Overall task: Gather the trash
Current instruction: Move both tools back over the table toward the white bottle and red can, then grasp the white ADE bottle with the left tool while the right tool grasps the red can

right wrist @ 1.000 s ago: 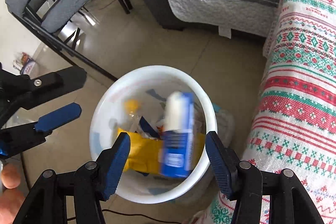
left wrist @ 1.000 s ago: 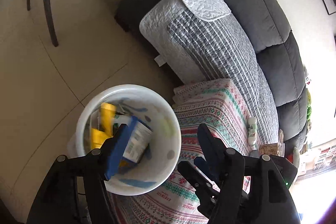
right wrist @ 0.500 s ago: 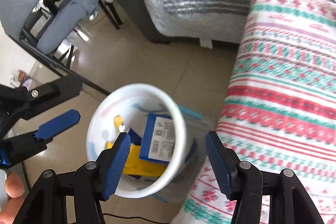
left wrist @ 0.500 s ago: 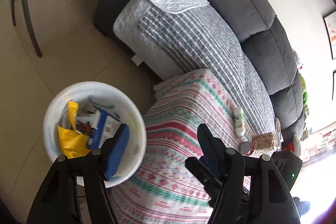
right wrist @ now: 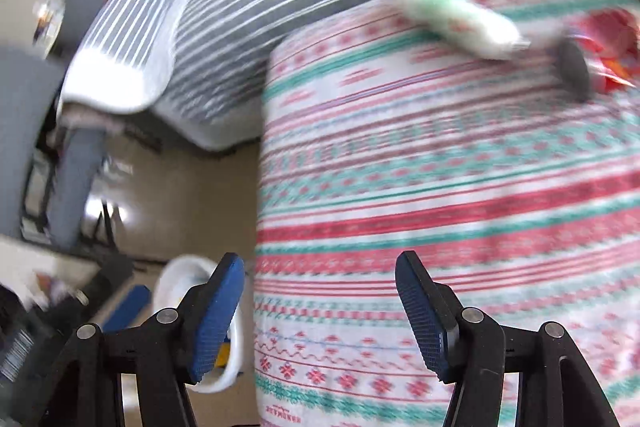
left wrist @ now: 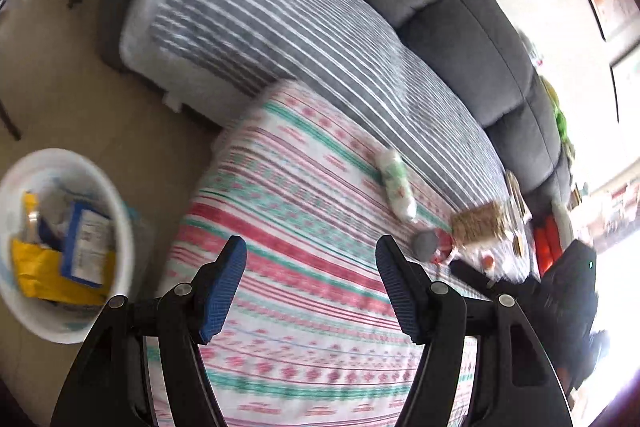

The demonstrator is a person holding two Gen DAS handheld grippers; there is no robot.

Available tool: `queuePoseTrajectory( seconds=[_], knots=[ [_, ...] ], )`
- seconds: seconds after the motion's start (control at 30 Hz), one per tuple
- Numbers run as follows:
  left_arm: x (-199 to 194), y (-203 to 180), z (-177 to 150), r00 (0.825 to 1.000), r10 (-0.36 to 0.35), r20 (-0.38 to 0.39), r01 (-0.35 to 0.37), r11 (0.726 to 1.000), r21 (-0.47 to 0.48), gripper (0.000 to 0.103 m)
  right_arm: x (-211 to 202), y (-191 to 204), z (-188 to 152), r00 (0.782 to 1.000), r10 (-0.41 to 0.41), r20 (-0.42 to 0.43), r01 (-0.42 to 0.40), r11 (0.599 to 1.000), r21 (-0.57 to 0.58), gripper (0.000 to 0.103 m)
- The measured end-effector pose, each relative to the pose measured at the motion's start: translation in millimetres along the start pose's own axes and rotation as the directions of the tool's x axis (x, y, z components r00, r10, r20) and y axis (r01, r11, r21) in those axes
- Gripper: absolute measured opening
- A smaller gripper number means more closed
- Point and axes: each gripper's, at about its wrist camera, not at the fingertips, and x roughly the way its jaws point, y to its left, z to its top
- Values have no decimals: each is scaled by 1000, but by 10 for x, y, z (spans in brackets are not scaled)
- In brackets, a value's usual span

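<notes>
Trash already fills the white bin [left wrist: 60, 251] on the floor at the desk's end, a yellow bag [left wrist: 38, 271] and a blue carton [left wrist: 86, 247] lying inside it. What remains sits further along the desk [left wrist: 304, 267], which wears a red, green and white patterned cloth: a white-and-green bottle [left wrist: 396, 187] on its side, and past it a grey lid [left wrist: 425, 244], a red wrapper [right wrist: 612, 47] and a brownish packet [left wrist: 480, 223], though blur makes these last three hard to identify with certainty.

Both pairs of jaws stand apart with nothing between them: the left gripper [left wrist: 310, 283] over the cloth's middle, the right gripper [right wrist: 320, 311] at the cloth's bin-side edge. The bottle lies ahead of both, up and to the right in each wrist view, its long axis running roughly along the desk beside the striped sofa cover [left wrist: 320, 43]. Neither hand is plainly closer. Gripping across its narrow width would likely suit either.
</notes>
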Motion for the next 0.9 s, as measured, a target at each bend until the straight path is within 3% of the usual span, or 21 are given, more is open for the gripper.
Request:
queuePoseTrajectory(
  seconds=[0.2,0.43,0.6,0.8,0.87,0.9],
  knots=[
    [528,-474,15,998,-37,-42,38,999,10,70,-485,-768,404,995,9,99,-29,979,201,70],
    [1482,-1061,156,995,-53,-87,53,999,-8,70,-612,-1550,692,989,-10,145,-43,931,363,70],
    [2086,-1229,315,995,-28,-96,21,997,-71,70,-568,-1833,782,988,30,153,-94,898,430,70],
    [2435,-1259,401,995,6,-98,-16,994,-104,69,-443,-2053,896,985,45,166,-119,877,466,70],
    [2477,-1268,391,995,47,-90,-54,995,-83,58,-361,-2099,913,985,49,164,-123,870,477,70],
    [2520,-1276,380,993,59,-101,-66,996,-60,45,-306,-2091,915,986,54,157,-124,869,479,70]
  ],
)
